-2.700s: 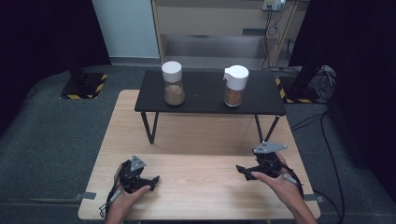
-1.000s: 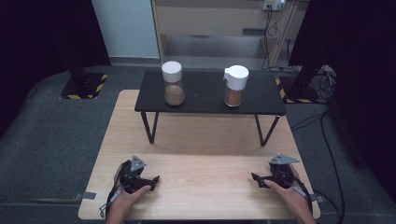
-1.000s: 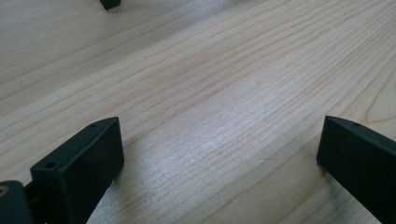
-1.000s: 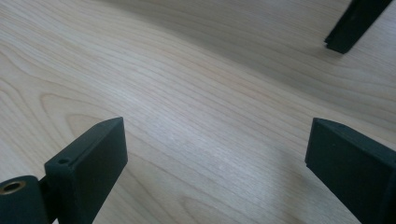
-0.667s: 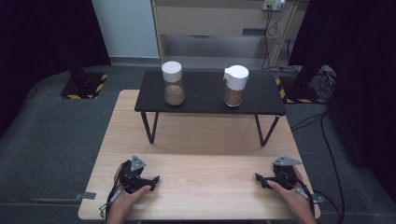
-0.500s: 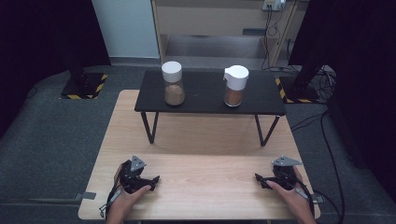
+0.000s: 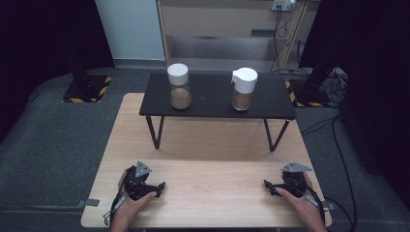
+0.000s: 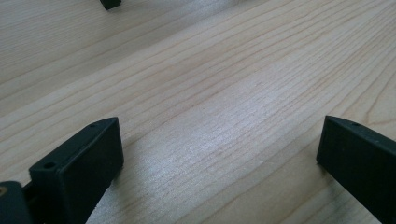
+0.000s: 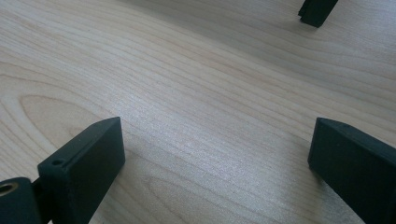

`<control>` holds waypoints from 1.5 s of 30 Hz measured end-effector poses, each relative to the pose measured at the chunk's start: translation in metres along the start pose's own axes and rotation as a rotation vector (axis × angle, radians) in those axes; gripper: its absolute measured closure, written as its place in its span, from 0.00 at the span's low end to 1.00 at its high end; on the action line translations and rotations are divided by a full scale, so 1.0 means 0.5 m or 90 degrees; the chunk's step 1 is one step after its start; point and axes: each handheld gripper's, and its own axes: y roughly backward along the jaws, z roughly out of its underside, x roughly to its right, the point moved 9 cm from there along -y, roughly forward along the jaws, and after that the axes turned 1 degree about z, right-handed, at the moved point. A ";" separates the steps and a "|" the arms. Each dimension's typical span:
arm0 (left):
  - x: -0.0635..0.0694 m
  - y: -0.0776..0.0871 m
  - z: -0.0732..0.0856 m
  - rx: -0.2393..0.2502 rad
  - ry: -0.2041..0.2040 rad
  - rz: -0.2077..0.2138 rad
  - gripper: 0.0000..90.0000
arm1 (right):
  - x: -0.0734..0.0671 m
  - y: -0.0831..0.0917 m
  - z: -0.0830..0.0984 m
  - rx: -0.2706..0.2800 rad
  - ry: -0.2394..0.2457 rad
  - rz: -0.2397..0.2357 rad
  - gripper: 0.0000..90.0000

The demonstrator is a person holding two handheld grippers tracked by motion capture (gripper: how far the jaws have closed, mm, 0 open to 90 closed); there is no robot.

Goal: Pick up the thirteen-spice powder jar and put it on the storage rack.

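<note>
Pale wooden table (image 7: 208, 169) carried a low black stand (image 7: 217, 99) at its far side, with two white-lidded jars (image 7: 179, 87) of brown powder on it. Left gripper (image 7: 157, 185) and right gripper (image 7: 267, 184) rested at the near edge, jaws released, nothing between them; the right's had just been opening.

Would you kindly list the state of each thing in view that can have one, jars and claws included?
Left jar: upright on the black bench, white cap on, brown contents in its lower part.
Right jar: upright on the bench, white spouted lid on, brown contents in its lower part.
Black bench: standing on the wooden table.
Left claw: open, nothing between its jaws, low over the table.
Right claw: open and empty; its jaws have just been opening.
</note>
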 end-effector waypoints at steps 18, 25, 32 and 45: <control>0.000 -0.001 -0.001 0.001 -0.001 0.001 0.00 | -0.010 0.000 0.000 -0.002 -0.009 0.008 0.04; 0.000 -0.002 -0.001 0.001 -0.001 0.001 0.00 | -0.019 0.001 0.001 -0.001 -0.014 0.015 0.04; -0.001 -0.002 -0.001 0.001 -0.002 0.002 0.00 | -0.024 0.003 0.002 -0.002 -0.018 0.021 0.04; -0.003 -0.004 -0.003 0.000 -0.007 0.007 0.00 | -0.025 0.001 0.001 -0.004 -0.019 0.020 0.02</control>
